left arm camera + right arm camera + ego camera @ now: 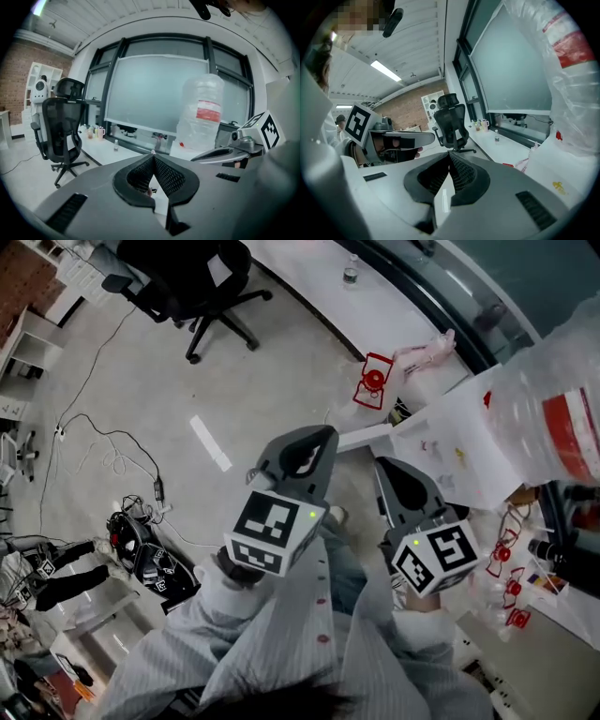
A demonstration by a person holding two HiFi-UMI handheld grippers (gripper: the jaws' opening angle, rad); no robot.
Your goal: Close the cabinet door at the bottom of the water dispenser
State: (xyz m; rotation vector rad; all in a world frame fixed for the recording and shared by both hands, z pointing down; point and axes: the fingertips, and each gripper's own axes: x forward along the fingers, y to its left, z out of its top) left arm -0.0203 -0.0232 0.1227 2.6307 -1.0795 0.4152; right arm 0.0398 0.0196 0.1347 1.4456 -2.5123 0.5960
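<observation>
The water dispenser's white body stands at the right of the head view, with a big clear bottle on top. A narrow white panel edge juts from it just ahead of both grippers; I cannot tell whether it is the cabinet door. My left gripper and right gripper are held side by side, pointing at it. The left gripper has its jaws shut with nothing between them, and so does the right gripper. The bottle fills the right gripper view's right side.
A black office chair stands on the floor at the back left. Loose cables and black gear lie at the left. A white counter with a small bottle runs along the window. Red clips lie near the dispenser.
</observation>
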